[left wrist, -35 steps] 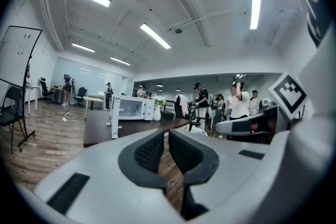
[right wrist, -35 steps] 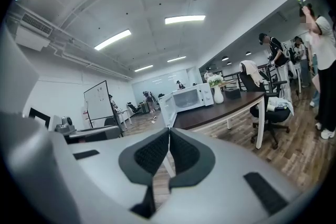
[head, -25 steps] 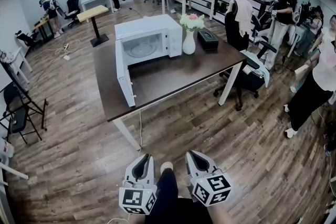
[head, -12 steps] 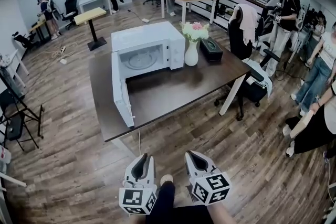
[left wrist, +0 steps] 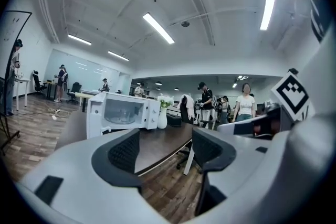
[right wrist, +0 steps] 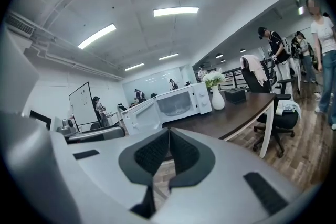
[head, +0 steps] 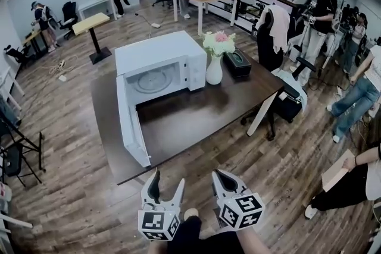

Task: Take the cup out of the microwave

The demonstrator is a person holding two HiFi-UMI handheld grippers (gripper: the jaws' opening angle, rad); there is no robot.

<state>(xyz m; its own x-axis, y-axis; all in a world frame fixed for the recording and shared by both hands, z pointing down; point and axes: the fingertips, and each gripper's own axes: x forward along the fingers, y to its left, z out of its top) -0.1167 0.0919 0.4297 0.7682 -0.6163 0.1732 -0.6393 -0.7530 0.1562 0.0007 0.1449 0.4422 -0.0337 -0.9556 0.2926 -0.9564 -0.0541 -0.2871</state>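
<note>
In front of a dark table [head: 196, 119] in a busy open office, a person is holding two grippers low over the wood floor [head: 286, 175], short of the table's near edge. The left gripper [head: 168, 182] is opening its jaws, with nothing between them. The right gripper [head: 221, 176] is showing its jaws pressed together, empty. A white microwave [head: 156, 59] is sitting on the table with its door [head: 127, 128] swung wide, beside a vase of flowers [head: 214, 65]. The cup cannot be made out inside the microwave from here.
</note>
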